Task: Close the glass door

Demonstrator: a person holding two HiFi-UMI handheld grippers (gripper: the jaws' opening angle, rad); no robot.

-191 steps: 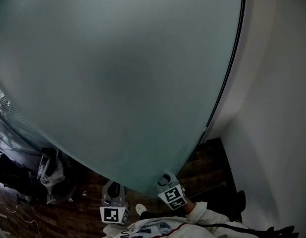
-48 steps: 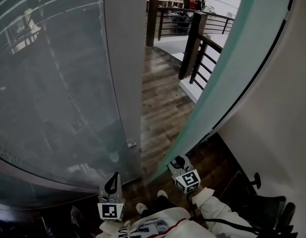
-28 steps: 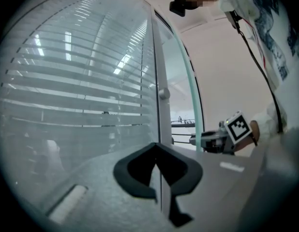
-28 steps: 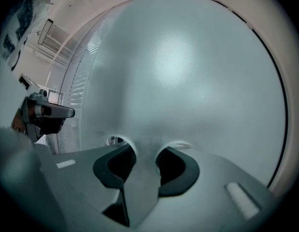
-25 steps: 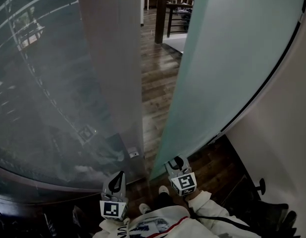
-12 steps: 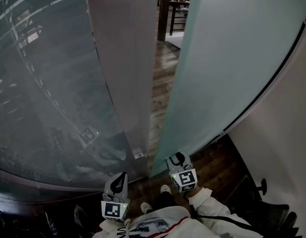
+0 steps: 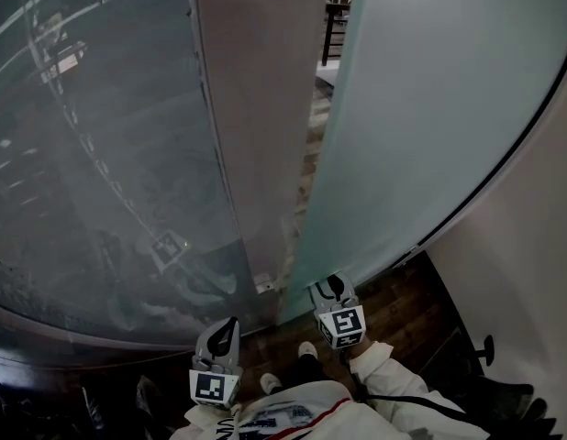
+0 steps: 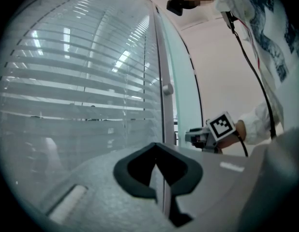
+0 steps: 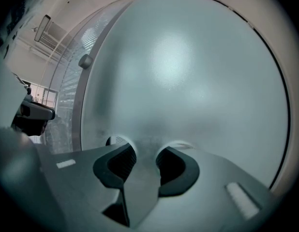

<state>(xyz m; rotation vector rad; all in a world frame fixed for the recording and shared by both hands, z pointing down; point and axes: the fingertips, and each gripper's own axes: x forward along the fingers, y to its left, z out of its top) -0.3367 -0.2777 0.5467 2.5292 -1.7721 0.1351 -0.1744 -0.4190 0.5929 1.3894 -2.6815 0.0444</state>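
Observation:
The frosted glass door (image 7: pixel 430 108) stands almost against the grey door post (image 7: pixel 261 108), with only a thin slit of wood floor (image 7: pixel 313 145) showing between them. My right gripper (image 7: pixel 331 284) is at the door's lower inner face, near its free edge. In the right gripper view the right gripper (image 9: pixel 145 148) has its jaws apart, nothing lies between them, and the frosted door (image 9: pixel 188 71) fills the view just ahead. My left gripper (image 7: pixel 225 326) hangs low before the glass wall (image 7: pixel 100 154), touching nothing. Its jaws in the left gripper view (image 8: pixel 158 151) meet.
A small metal floor fitting (image 7: pixel 263 284) sits at the foot of the post. A round knob (image 9: pixel 84 61) is near the door's edge. A white wall (image 7: pixel 531 246) closes in on the right, with a dark chair base (image 7: pixel 487 346) by it. Blinds (image 8: pixel 77 81) show behind the glass wall.
The door has swung left toward the post, and the opening has narrowed from a wide gap to a slit. My right gripper has followed the door's edge. The left gripper has stayed put.

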